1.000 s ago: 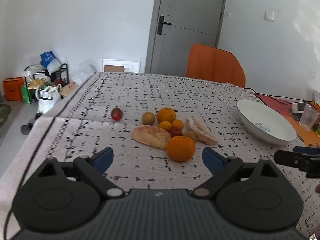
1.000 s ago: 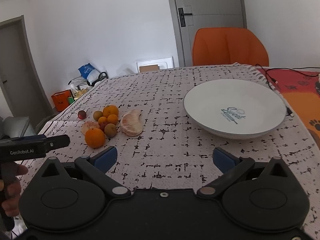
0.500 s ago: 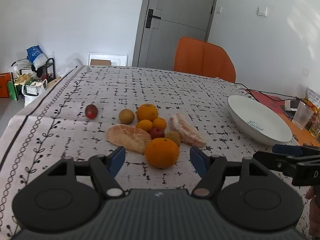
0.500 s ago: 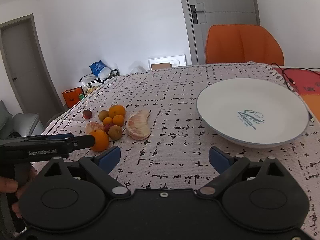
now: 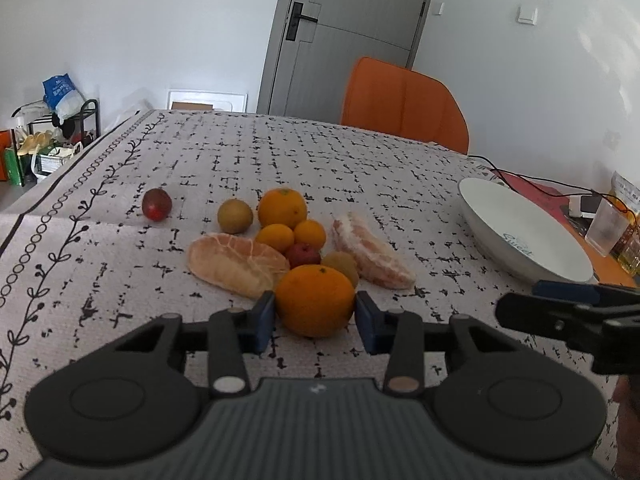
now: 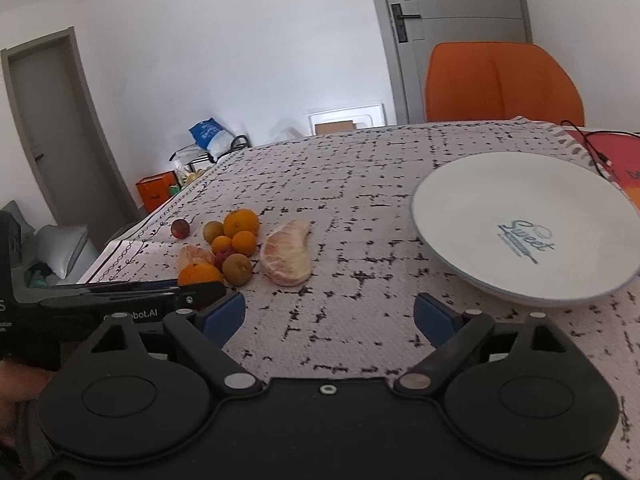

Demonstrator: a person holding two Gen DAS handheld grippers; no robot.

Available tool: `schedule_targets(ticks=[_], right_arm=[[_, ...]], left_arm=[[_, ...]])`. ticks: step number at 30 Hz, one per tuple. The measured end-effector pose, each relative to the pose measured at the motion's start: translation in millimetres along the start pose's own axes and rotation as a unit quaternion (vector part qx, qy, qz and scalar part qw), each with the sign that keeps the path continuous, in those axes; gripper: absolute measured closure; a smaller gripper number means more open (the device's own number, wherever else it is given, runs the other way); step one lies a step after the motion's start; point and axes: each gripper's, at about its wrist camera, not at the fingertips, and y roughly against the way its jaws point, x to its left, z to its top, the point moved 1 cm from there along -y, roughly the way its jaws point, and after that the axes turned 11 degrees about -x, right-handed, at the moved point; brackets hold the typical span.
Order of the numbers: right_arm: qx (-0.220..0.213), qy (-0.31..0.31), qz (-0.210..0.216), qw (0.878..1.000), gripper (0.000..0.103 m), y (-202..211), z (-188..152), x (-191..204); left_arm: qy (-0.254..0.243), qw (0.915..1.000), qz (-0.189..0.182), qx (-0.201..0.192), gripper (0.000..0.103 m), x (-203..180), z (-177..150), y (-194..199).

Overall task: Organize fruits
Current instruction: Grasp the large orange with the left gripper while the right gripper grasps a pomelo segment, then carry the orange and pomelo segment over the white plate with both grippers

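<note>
Patterned tablecloth [image 5: 280, 152], orange chair [image 5: 404, 108], grey door [image 5: 352, 36]

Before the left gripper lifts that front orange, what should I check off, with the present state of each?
1. Front orange sits between the left gripper's blue pads, whose jaws have just been closing: ok.
2. Pads actually pressing the orange: cannot tell.
3. Kiwi and peeled segment crowd the orange from behind: not ok.
4. Plate empty, ready for fruit: ok.
5. Right gripper open, holding nothing: ok.
</note>
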Motion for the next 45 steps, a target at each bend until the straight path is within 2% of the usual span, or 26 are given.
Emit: schedule_targets(ticks=[14, 19, 23, 33, 42, 45], right_arm=[[0.008, 0.008, 0.024, 1.0, 0.012, -32, 9, 14], [0.012, 0.014, 0.03, 0.999, 0.017, -40, 10, 20], [0.022, 0.016, 0.033, 0.999, 0.029, -50, 11, 21], [0.04, 0.004, 0.039, 0.998, 0.046, -76, 13, 17], [0.055, 0.015, 0.04, 0.998, 0.049, -97, 18, 25], [0.053, 0.045, 0.034, 0.997, 0.049, -102, 16, 31]], left_arm=[[0.001, 0.9983, 0.03, -0.05, 0.062, 19, 25, 20], [0.003, 0.9978, 0.04, -0.053, 0.062, 28, 27, 21], [0.007, 0.9974, 0.048, -0.053, 0.062, 35, 27, 22], [0.011, 0.9967, 0.06, -0.054, 0.062, 45, 26, 27], [0.017, 0.996, 0.068, -0.056, 0.062, 52, 25, 30], [0.019, 0.9958, 0.069, -0.057, 0.062, 54, 26, 30]])
